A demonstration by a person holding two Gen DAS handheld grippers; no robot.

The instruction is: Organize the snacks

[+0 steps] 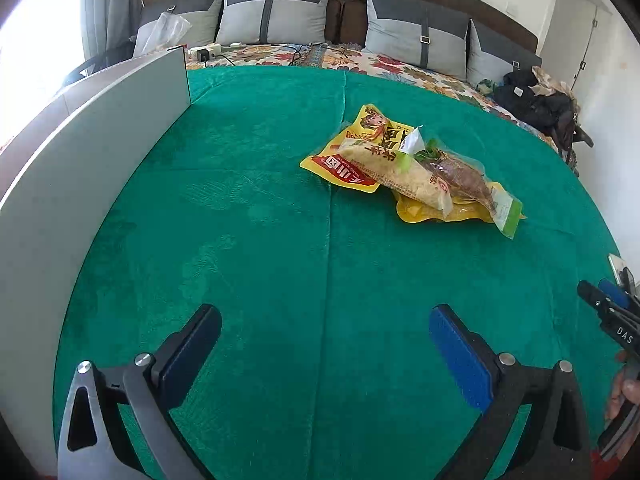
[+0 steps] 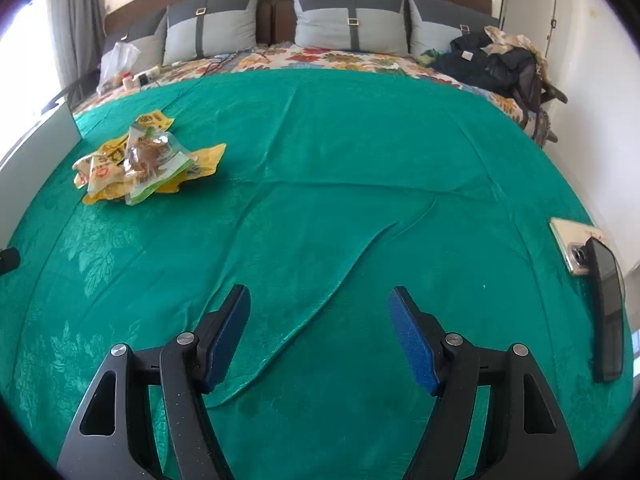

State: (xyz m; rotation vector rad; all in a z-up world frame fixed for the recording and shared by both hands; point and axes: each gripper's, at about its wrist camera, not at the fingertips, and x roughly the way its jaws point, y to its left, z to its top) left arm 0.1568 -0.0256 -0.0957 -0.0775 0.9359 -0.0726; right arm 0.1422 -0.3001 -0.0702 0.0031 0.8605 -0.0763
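Observation:
A pile of snack packets (image 1: 412, 168) lies on the green cloth (image 1: 260, 240): yellow pouches, a pale rice-cracker pack and a clear pack with brown food and a green end. The same pile shows far left in the right wrist view (image 2: 144, 160). My left gripper (image 1: 325, 320) is open and empty, low over the cloth, well short of the pile. My right gripper (image 2: 320, 304) is open and empty over a wrinkle in the cloth, far right of the pile. Its tip shows at the right edge of the left wrist view (image 1: 608, 308).
A grey upright board (image 1: 100, 152) borders the cloth on the left. Two phones (image 2: 592, 276) lie at the cloth's right edge. Behind are a floral bedsheet (image 2: 340, 60), grey pillows (image 2: 348, 16), cables, a plastic bag (image 2: 118, 60) and dark clothes (image 2: 500, 64).

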